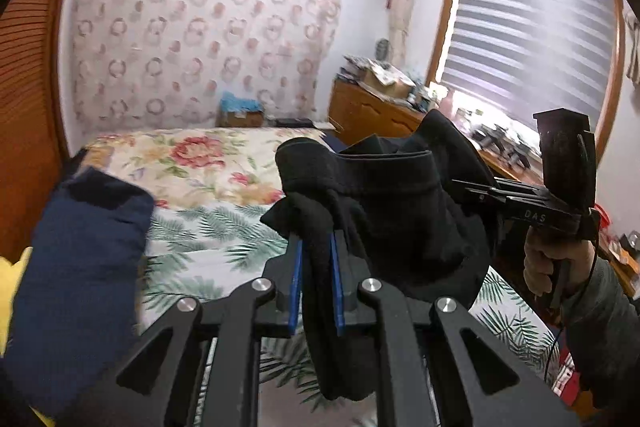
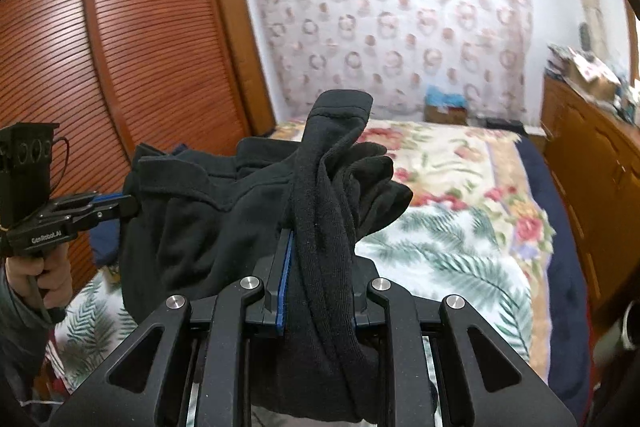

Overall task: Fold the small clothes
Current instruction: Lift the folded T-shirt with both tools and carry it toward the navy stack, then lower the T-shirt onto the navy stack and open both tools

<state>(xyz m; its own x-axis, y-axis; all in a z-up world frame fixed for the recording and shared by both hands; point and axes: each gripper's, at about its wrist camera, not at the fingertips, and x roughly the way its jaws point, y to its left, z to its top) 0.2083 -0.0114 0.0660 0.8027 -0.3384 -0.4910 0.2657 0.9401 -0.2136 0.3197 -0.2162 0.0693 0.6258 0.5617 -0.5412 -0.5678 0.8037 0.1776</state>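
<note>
We hold a black garment (image 1: 400, 211) in the air over the bed (image 1: 208, 163), stretched between both tongs. Left tongs (image 1: 316, 251) are clamped on a bunched corner; right tongs (image 2: 316, 251) pinch the other end, its folds draping over the pads. A hemmed band runs along the top edge; possibly shorts. A navy cloth (image 1: 80, 267) lies at the bed's left edge. The floral bedspread beyond lies bare, with wardrobe (image 2: 120, 47) and dresser (image 2: 592, 167) flanking.
</note>
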